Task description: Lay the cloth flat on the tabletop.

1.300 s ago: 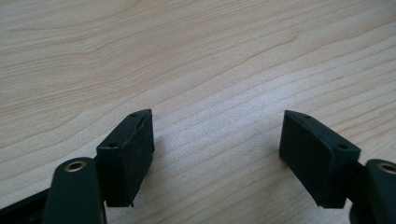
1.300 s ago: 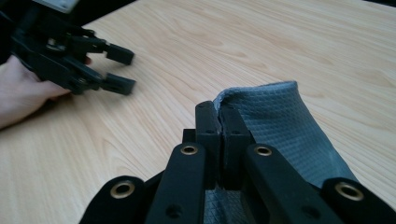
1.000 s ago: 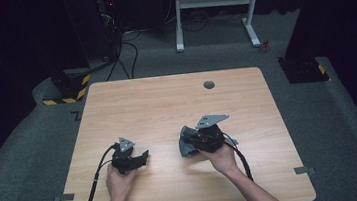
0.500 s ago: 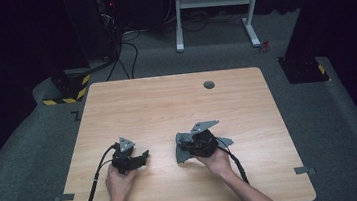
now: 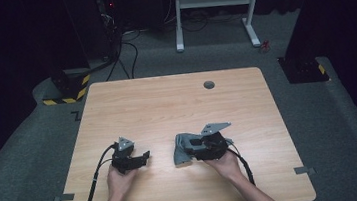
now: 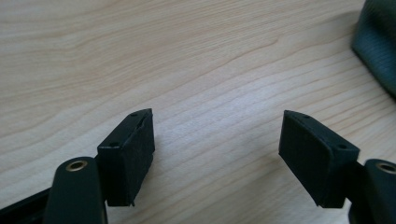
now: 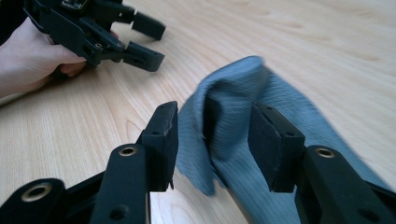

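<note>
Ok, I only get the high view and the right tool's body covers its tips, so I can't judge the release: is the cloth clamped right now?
Observer: No. In the right gripper view the right tool has just been opening its jaws. A fold of the blue-grey cloth stands between them, and the pads do not seem to press it.
Operator: Does the cloth lie flat there?
Observer: No, it is bunched into a raised ridge.
Operator: And the left tool?
Observer: The left tool has just opened a little wider, with only bare table between its jaws.
</note>
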{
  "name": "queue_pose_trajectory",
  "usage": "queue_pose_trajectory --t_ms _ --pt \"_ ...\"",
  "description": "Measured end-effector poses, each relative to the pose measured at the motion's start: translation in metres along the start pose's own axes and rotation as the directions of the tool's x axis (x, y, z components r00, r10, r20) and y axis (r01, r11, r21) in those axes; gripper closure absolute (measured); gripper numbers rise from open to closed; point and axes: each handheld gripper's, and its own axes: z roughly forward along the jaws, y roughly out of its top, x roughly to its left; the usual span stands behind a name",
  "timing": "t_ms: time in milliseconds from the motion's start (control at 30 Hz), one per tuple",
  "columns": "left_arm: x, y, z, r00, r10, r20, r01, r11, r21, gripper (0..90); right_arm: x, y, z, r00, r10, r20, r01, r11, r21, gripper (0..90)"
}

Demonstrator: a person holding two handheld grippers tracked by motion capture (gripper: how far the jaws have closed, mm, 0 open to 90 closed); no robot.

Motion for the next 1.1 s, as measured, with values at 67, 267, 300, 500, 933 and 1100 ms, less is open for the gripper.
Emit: queue_pose_trajectory --t_ms 67,267,300,500,933,1100 --pt "0.0 0.001 -0.001 0.9994 -0.019 0.03 0.018 0.9998 0.005 29.9 -0.003 -0.002 -0.01 0.9997 -0.001 0.025 0.001 1.0 -0.015 55.1" --pt "-0.019 0.005 -0.011 0.9963 0.028 0.081 -0.025 0.9991 -0.033 31.0 -0.018 -0.017 -0.031 0.9938 0.014 0.11 -0.012 1.0 -0.019 68.7" --pt "-0.024 0.007 -0.013 0.9944 0.042 0.097 -0.038 0.9985 -0.039 31.3 -0.02 -0.021 -0.032 0.992 0.016 0.125 -0.015 1.0 -0.009 69.8" --pt "-0.066 0.015 -0.014 0.9746 0.14 0.175 -0.138 0.9902 -0.022 37.4 -0.02 -0.038 -0.022 0.9885 -0.002 0.152 -0.008 0.998 0.069 71.7" --pt "-0.098 0.025 0.01 0.9689 0.165 0.184 -0.169 0.9856 0.004 51.7 -0.009 -0.039 0.006 0.9836 -0.066 0.168 0.042 0.989 0.14 72.2" --pt "-0.094 0.026 0.017 0.9684 0.157 0.194 -0.164 0.9862 0.021 70.7 -0.01 -0.039 0.009 0.9791 -0.082 0.186 0.052 0.986 0.159 80.5"
